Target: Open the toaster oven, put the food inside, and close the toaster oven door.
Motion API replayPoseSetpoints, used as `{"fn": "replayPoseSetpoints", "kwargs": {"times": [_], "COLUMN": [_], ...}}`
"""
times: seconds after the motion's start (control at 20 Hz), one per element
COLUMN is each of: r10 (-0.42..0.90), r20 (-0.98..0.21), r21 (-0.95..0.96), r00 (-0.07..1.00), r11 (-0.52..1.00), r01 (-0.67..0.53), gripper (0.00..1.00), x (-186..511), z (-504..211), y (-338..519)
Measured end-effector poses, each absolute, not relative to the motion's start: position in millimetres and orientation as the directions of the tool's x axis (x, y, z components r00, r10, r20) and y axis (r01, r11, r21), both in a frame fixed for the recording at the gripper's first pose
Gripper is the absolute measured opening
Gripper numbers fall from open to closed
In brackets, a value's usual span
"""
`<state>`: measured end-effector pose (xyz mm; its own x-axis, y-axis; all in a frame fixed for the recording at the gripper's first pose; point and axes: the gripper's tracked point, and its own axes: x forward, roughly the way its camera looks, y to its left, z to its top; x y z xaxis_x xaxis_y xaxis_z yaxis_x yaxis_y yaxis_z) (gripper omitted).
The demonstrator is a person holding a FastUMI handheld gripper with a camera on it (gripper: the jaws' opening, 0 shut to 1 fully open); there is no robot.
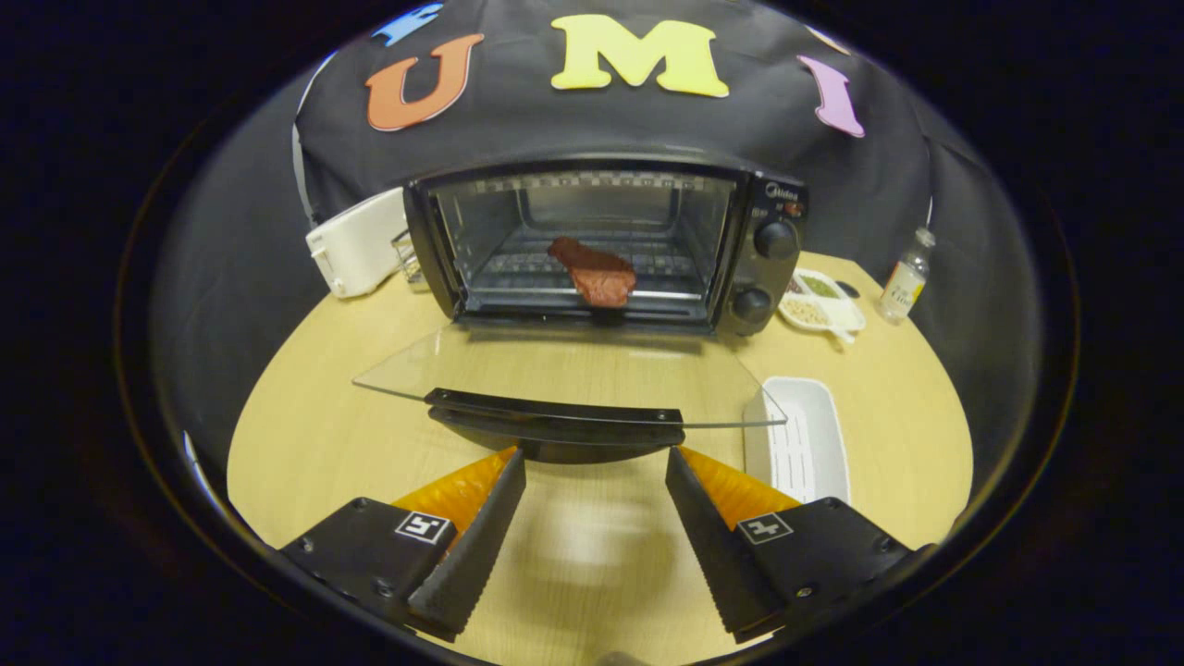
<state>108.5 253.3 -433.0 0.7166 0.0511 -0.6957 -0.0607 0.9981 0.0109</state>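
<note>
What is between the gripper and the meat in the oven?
In the gripper view, the open gripper has the lowered glass door and its dark handle just ahead; beyond them the meat lies on the oven rack.

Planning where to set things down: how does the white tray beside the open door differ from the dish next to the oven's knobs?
The white tray is a plain oblong with nothing in it; the dish is divided and holds bits of food. The tray lies just beyond the open gripper; the dish sits farther back by the toaster oven. Both are white.

Brand mark [783, 192] on the toaster oven [773, 273] is illegible (spread gripper [594, 460] bears coded tags [423, 527]).
</note>
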Motion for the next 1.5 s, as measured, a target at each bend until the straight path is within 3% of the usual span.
{"fn": "replayPoseSetpoints", "kwargs": {"times": [0.7, 1.1, 1.5], "r10": [0.062, 0.002, -0.131], "r20": [-0.534, -0.472, -0.237], "r21": [0.049, 0.04, -0.057], "r00": [0.843, 0.882, 0.963], "r11": [0.998, 0.999, 0.991], "r01": [-0.042, 0.02, 0.121], "gripper": [0.97, 0.97, 0.98], "x": [186.9, 137.8, 58.3], "z": [-329.9, -279.9, -143.5], "y": [254.9, 194.2, 71.6]}}
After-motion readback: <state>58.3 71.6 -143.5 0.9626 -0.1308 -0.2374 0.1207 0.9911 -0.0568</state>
